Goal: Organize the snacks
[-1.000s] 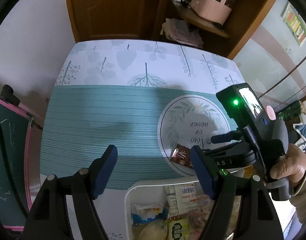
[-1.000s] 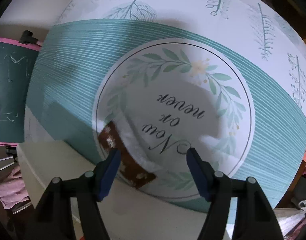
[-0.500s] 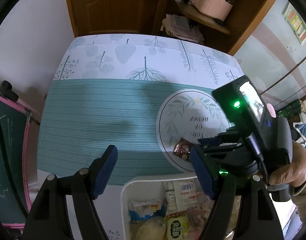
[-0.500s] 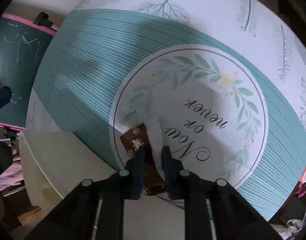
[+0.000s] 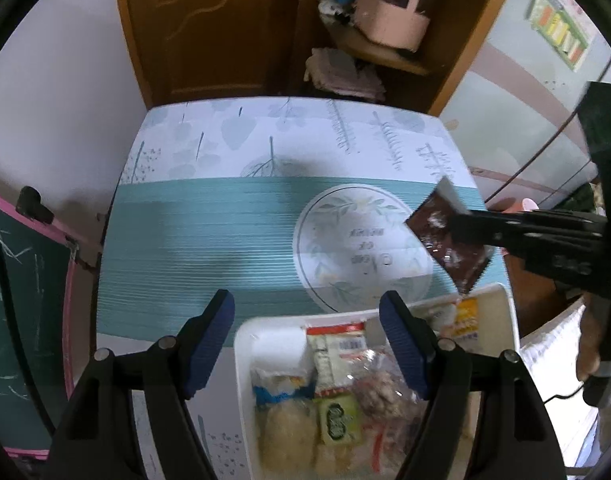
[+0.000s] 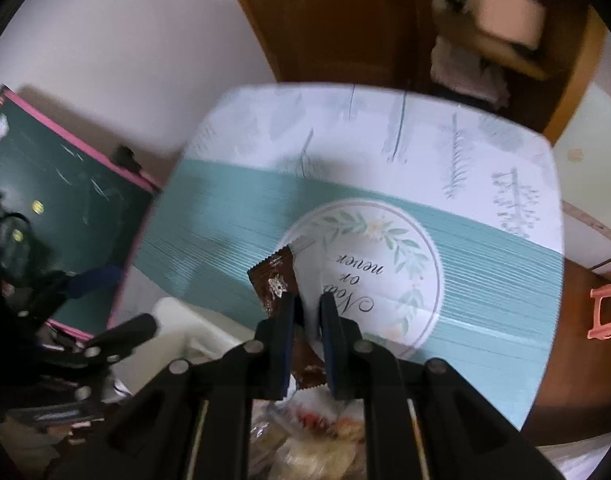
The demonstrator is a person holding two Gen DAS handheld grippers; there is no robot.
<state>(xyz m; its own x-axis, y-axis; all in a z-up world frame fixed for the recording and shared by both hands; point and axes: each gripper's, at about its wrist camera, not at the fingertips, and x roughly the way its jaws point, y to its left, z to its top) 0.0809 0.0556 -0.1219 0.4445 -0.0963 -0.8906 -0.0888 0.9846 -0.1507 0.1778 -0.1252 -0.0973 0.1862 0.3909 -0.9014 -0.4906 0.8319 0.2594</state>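
**Brown snack packet held above bin**

My right claw (image 6: 307,344) is clenched mid-body on the small brown foil snack packet (image 5: 445,240), above the white plastic bin (image 5: 273,330) on the counter (image 5: 209,240). Looks light, crinkly, slippery; pinch flat. Left claw (image 5: 305,340) released, empty.

A brown wooden door (image 5: 209,28) stood behind the worktop (image 5: 225,240), beside a wooden shelf (image 5: 385,56) bearing a pink basket (image 5: 389,24). A white wall (image 5: 65,92) rose at left, above a pink-framed chalkboard (image 5: 9,320)
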